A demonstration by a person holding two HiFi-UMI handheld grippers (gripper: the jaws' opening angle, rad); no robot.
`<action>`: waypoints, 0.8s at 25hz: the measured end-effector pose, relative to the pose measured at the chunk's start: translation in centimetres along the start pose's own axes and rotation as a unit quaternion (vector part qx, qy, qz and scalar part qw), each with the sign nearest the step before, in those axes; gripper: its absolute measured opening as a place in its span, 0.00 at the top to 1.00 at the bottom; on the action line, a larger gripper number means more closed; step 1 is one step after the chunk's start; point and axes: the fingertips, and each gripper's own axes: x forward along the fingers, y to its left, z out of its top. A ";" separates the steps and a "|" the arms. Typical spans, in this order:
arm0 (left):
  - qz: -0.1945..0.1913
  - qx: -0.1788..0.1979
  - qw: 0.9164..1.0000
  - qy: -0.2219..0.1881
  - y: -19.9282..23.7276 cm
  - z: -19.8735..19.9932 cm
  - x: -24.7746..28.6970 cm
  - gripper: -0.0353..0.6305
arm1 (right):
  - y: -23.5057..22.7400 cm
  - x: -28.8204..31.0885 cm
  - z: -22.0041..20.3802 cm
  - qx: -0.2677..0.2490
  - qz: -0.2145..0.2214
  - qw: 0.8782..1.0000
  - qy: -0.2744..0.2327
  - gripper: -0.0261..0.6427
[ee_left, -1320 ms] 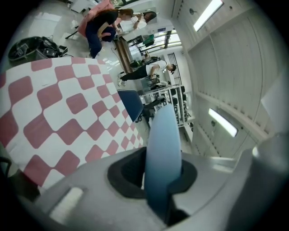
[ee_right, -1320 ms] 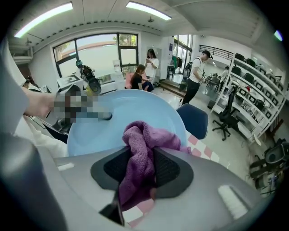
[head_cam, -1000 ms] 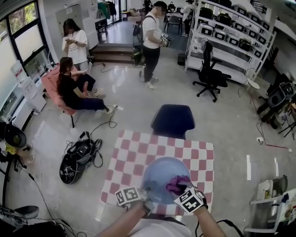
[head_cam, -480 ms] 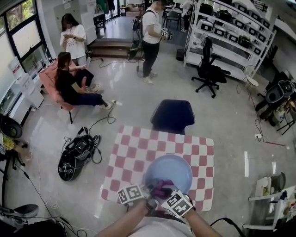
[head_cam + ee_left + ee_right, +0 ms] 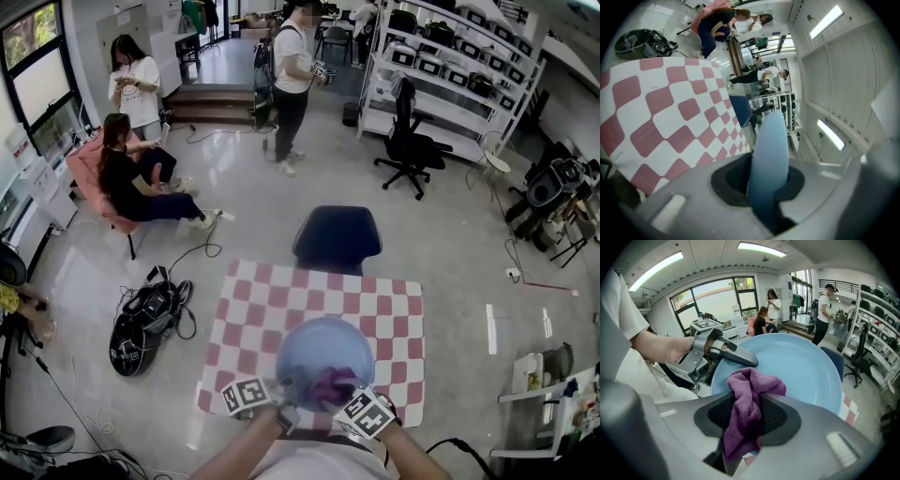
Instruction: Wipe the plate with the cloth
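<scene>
Between right gripper (image 5: 749, 417) jaws: purple cloth (image 5: 752, 389) clamped, seemingly touching plate (image 5: 808, 364); left gripper (image 5: 764, 180) pinches rim. Mid-wipe; next, sweep across.

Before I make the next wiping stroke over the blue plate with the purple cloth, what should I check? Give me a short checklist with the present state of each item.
1. Left hand-held gripper shut on the rim of the light blue round plate: ok.
2. Right hand-held gripper shut on the purple terry cloth: ok.
3. Cloth over the plate's inner face, close to its near rim: ok.
4. Cloth pressed firmly against the plate: cannot tell.
5. Plate above the red-and-white checked table: ok.
6. Plate resting on the table rather than lifted: cannot tell.
</scene>
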 end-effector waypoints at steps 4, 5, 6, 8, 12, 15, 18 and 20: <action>-0.004 0.017 1.000 0.014 -0.2 0.3 0.1 0.87 | -3.1 -1.3 -2.1 -0.014 -0.052 0.998 0.029 0.73; -0.004 0.022 1.000 0.018 -0.3 0.2 0.3 0.87 | -4.0 -1.5 -2.5 -0.019 -0.066 0.997 0.036 0.73; -0.004 0.027 0.999 0.022 -0.4 0.1 0.4 0.87 | -4.7 -1.7 -2.8 -0.023 -0.078 0.996 0.040 0.73; -0.004 0.032 0.999 0.030 -0.5 -0.1 0.6 0.87 | -5.8 -2.1 -3.0 -0.025 -0.092 0.995 0.042 0.72; -0.005 0.034 0.998 0.046 -0.7 -1.0 1.1 0.88 | -8.4 -3.3 -2.8 -0.014 -0.116 0.993 0.033 0.72; -0.009 0.034 0.998 0.053 -1.0 -1.6 1.6 0.88 | -9.9 -4.0 -2.6 -0.012 -0.132 0.991 0.035 0.72; -0.012 0.040 0.998 0.052 -1.3 -1.8 1.8 0.88 | -10.1 -4.1 -2.5 -0.022 -0.138 0.989 0.046 0.72; -0.010 0.043 0.998 0.050 -1.4 -1.7 1.8 0.88 | -10.0 -3.9 -2.4 -0.035 -0.142 0.988 0.054 0.72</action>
